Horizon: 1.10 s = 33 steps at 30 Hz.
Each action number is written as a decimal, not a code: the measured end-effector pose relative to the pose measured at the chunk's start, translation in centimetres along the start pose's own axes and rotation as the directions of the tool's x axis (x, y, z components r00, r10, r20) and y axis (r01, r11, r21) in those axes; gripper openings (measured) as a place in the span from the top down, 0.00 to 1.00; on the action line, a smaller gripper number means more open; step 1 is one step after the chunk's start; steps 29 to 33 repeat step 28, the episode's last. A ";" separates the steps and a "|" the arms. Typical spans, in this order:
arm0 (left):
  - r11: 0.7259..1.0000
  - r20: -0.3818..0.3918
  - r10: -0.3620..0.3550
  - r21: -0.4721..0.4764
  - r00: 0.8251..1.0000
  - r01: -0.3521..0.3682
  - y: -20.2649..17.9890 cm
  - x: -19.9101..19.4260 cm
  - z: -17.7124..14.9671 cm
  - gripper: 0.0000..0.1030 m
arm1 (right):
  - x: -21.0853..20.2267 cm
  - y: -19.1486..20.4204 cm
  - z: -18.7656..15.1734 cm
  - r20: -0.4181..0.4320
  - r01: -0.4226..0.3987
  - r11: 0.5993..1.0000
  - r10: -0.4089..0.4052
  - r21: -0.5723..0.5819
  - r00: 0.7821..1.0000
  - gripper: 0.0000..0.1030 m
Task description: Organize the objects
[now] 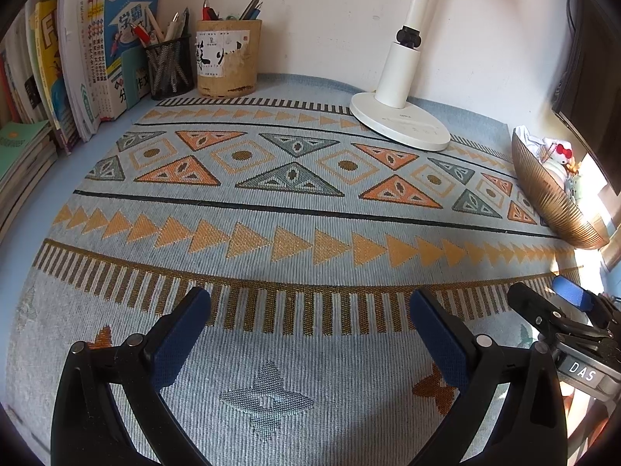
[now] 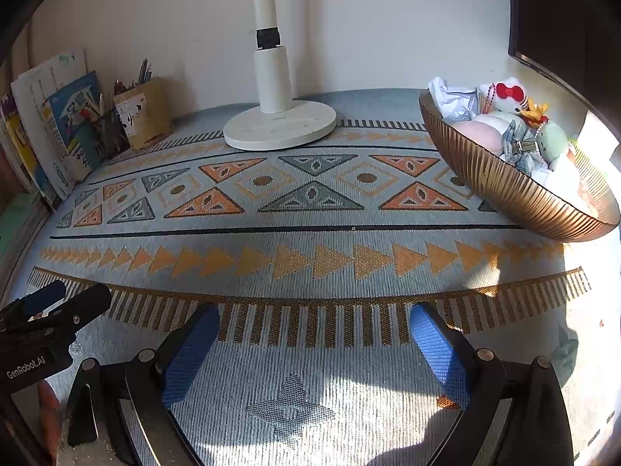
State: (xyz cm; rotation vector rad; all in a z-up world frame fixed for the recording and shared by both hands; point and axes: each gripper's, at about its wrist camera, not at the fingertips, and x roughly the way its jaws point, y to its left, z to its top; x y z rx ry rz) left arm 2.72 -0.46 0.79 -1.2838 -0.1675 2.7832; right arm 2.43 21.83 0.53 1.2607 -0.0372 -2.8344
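1. Left wrist view: the left gripper [image 1: 310,306] hangs low over the patterned cloth [image 1: 295,209], its two blue-padded fingers spread wide with only cloth between them.
2. At the far left a row of books [image 1: 77,62] leans upright, with a black mesh pen cup [image 1: 169,66] just beside them and a tan pen holder [image 1: 228,58] touching the cup's right side. Both are full of pens.
3. The white lamp base [image 1: 399,122] sits far right of centre on the cloth, its post rising out of view.
4. At the right edge the ribbed bowl [image 1: 551,190] stands tilted by the fisheye, a white cat toy [image 1: 559,151] showing over its rim. The right gripper [image 1: 543,299] pokes in near the lower right corner, its fingers apart.
5. Right wrist view: the right gripper [image 2: 314,320] hovers over the near part of the cloth [image 2: 295,272], its fingers spread and gripping nothing.
6. The bowl [image 2: 504,190] sits at the right, holding the cat toy [image 2: 504,97], crumpled paper [image 2: 454,97], a pale pink ball [image 2: 479,136] and a green toy [image 2: 551,139].
7. The lamp base [image 2: 279,128] stands at the far centre; books [image 2: 50,124] and the tan holder [image 2: 143,114] are far left.
8. The left gripper [image 2: 66,297] enters at the near left, fingers slightly apart.
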 end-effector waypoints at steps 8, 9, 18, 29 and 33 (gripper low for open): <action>0.989 -0.069 0.111 0.101 0.991 -0.104 -1.6 1.4 -0.3 0.01 | 2.1 -0.5 0.3 -0.110 0.012 1.000 -0.011 0.016 0.994 0.00; 0.990 -0.071 0.111 0.100 0.991 -0.103 -1.5 1.4 -0.3 0.01 | 2.2 -0.4 0.2 -0.112 0.019 1.000 -0.018 0.009 0.994 0.00; 0.992 -0.078 0.103 0.085 0.992 -0.096 -1.4 1.5 -0.4 0.00 | 2.0 0.0 -0.2 -0.102 0.062 0.998 -0.062 -0.002 0.993 0.00; 0.992 -0.079 0.098 0.088 0.992 -0.091 -1.2 1.6 -0.3 0.00 | 2.0 0.0 -0.2 -0.103 0.063 0.998 -0.063 0.000 0.993 0.00; 0.992 -0.079 0.098 0.088 0.992 -0.091 -1.2 1.6 -0.3 0.00 | 2.0 0.0 -0.2 -0.103 0.063 0.998 -0.063 0.000 0.993 0.00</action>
